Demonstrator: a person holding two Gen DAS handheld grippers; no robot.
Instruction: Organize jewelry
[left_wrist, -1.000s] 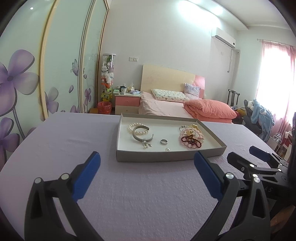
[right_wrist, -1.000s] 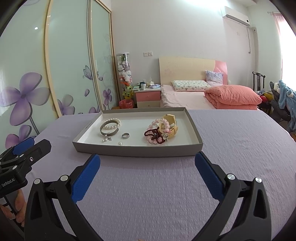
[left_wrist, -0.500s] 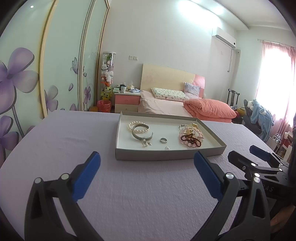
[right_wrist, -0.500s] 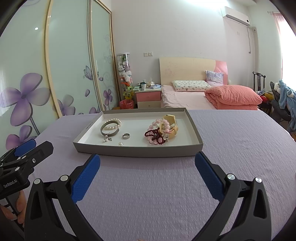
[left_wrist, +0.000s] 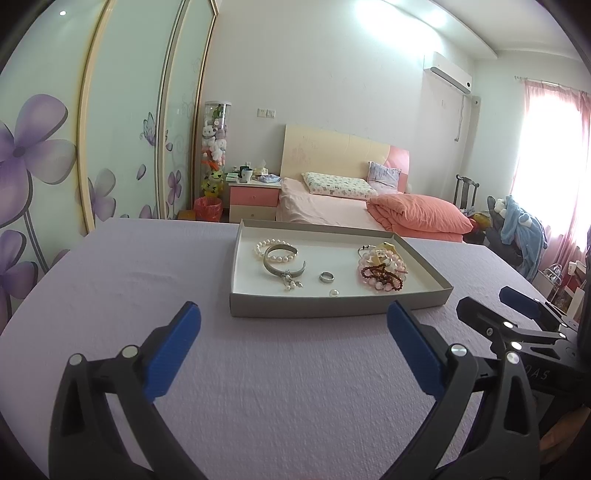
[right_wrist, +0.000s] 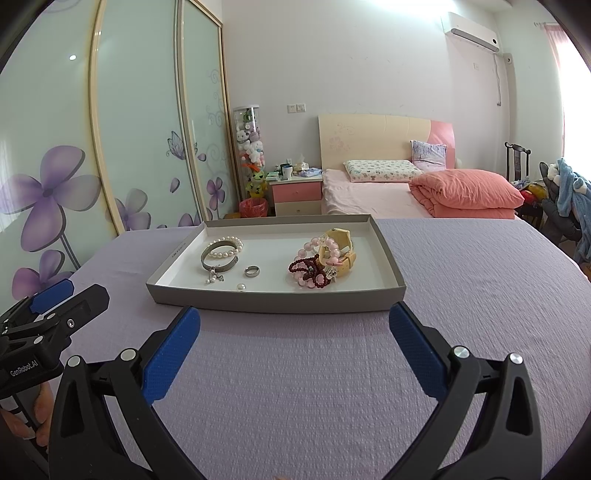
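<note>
A shallow grey tray (left_wrist: 332, 308) (right_wrist: 273, 302) lies on the lilac tablecloth. In it are a pearl bracelet (left_wrist: 266, 244) (right_wrist: 226, 253), a silver bangle (left_wrist: 284, 269) (right_wrist: 218, 265), a ring (left_wrist: 326, 277) (right_wrist: 252, 271), a loose pearl (left_wrist: 334, 293) (right_wrist: 241, 286) and a heap of pink and dark red bead bracelets (left_wrist: 380, 271) (right_wrist: 314, 266) on a yellow box (right_wrist: 341, 243). My left gripper (left_wrist: 293, 345) is open and empty, short of the tray. My right gripper (right_wrist: 294, 345) is open and empty, also in front of it.
The lilac cloth (left_wrist: 147, 280) covers the whole table around the tray. The right gripper shows at the right in the left wrist view (left_wrist: 517, 317); the left gripper shows at the left in the right wrist view (right_wrist: 51, 306). A bed and wardrobe stand behind.
The left gripper's view has shifted slightly, with the tray a little nearer. The right gripper has barely moved. Both stay open.
</note>
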